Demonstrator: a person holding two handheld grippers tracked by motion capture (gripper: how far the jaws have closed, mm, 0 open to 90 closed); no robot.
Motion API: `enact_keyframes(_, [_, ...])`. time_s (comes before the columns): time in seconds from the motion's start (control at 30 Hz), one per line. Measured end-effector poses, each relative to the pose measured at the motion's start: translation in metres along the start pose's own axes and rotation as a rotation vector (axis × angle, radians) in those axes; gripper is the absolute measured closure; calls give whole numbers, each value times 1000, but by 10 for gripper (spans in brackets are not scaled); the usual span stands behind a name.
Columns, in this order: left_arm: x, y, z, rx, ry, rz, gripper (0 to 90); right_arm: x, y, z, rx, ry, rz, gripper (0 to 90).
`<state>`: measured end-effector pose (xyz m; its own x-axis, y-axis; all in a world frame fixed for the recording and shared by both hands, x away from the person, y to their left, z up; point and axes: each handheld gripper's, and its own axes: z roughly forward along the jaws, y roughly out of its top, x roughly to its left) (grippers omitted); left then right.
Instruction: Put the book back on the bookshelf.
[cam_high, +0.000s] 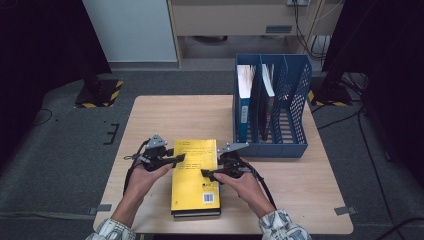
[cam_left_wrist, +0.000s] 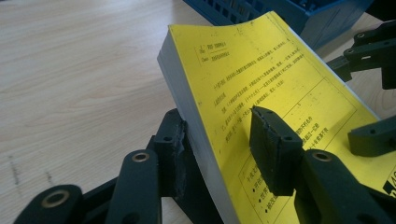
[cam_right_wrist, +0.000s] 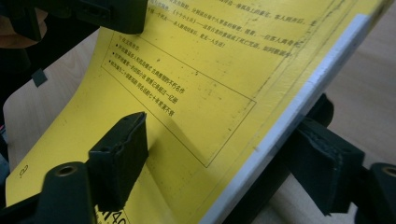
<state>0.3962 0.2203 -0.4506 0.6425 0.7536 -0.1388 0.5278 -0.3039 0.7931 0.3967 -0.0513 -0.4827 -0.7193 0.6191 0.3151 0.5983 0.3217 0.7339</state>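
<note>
The thick yellow book (cam_high: 195, 176) with black print and white page edges lies near the front of the table (cam_high: 150, 120). The left claw (cam_high: 176, 159) pinches its left edge. The right claw (cam_high: 206, 173) sits around the right edge, one pad above the cover and one below, not pressing.

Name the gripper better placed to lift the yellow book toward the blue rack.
Left: the left gripper is shut on the yellow book. The right gripper straddles the other edge, nearer the blue rack.
</note>
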Motion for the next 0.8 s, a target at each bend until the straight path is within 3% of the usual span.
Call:
enact_keyframes(0.37, [5, 13, -19, -50, 25, 9, 612, 5, 27, -5, -36, -44, -47, 372])
enact_keyframes(0.8, [6, 24, -35, -104, 39, 21, 637, 13, 45, -12, -67, -46, -79, 437])
